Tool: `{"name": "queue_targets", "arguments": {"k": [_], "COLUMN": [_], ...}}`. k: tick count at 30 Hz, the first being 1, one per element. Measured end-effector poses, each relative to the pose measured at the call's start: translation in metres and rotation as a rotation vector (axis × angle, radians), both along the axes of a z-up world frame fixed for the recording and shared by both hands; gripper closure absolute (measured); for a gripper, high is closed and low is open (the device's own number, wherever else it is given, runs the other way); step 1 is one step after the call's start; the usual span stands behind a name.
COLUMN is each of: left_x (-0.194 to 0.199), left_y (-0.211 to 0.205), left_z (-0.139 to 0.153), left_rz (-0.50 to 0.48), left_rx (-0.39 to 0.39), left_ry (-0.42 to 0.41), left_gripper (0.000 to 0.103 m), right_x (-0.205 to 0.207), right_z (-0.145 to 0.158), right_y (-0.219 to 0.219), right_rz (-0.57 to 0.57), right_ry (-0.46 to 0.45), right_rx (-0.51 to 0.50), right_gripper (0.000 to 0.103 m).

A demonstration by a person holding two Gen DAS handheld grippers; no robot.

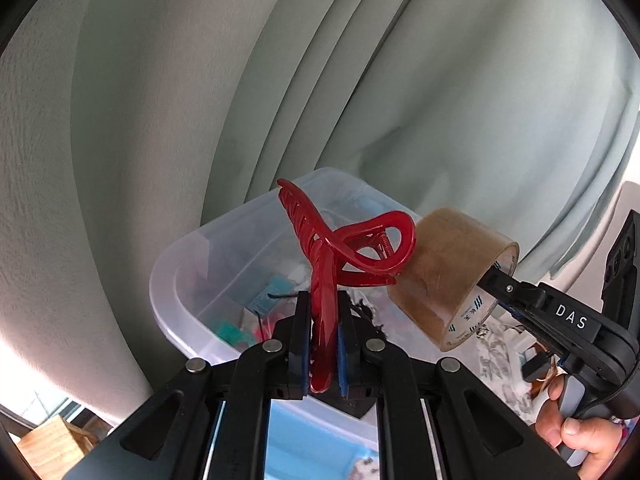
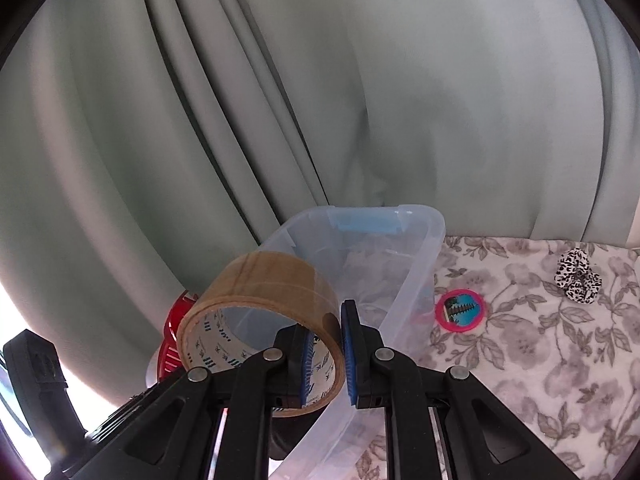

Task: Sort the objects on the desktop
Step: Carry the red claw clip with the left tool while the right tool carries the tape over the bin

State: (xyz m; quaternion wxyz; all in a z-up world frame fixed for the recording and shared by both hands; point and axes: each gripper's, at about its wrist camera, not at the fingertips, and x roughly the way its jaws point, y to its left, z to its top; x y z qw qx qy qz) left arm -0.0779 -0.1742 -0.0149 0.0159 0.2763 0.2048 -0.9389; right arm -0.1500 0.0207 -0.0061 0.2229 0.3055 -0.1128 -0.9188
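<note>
Both loads hang over the clear plastic bin [image 1: 176, 292], probably ready for dropping in: the left gripper [image 1: 325, 344] is clamped on one red hair claw [image 1: 340, 256], the right gripper [image 2: 325, 354] pinches the wall of one brown tape roll [image 2: 256, 280]. On the floral cloth [image 2: 520, 360] wait one pink round disc [image 2: 460, 311] and one spotted scrunchie [image 2: 578, 276]

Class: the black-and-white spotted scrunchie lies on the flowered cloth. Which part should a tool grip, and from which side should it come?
Grip one puffy fold of the scrunchie, coming from above with the fingers straddling the band. It lies flat on the flowered cloth, apart from the pink disc and clear bin, so probably nothing blocks a top approach; soft fabric should bunch between the pads.
</note>
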Motion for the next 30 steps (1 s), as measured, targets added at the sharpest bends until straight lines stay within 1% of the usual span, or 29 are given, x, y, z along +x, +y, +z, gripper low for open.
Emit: {"name": "queue_targets", "arguments": {"k": [3,10,15,30], "left_x": [-0.005,-0.012,-0.018,-0.029], "left_y": [0.001,0.003,0.003,0.001], "left_z": [0.0,-0.003,-0.005,-0.008], "left_rz": [0.001,-0.003,-0.002,-0.001], "left_rx": [-0.021,-0.035,-0.044,-0.051], "left_ry": [0.0,0.003,0.004,-0.002], "left_gripper": [0.092,0.092,0.092,0.092], "right_x": [-0.005,-0.017,-0.019,-0.02], "right_z": [-0.005,-0.018,-0.022,-0.024], "right_y": [0.0,-0.003,-0.005,-0.005], "right_rz": [-0.001,0.007,0.014,0.016], "right_ry": [-0.015,-0.053,-0.043,-0.043], "right_rx": [0.004,0.016,0.036,0.038], "right_gripper": [0.088,0.088,0.088,0.086]}}
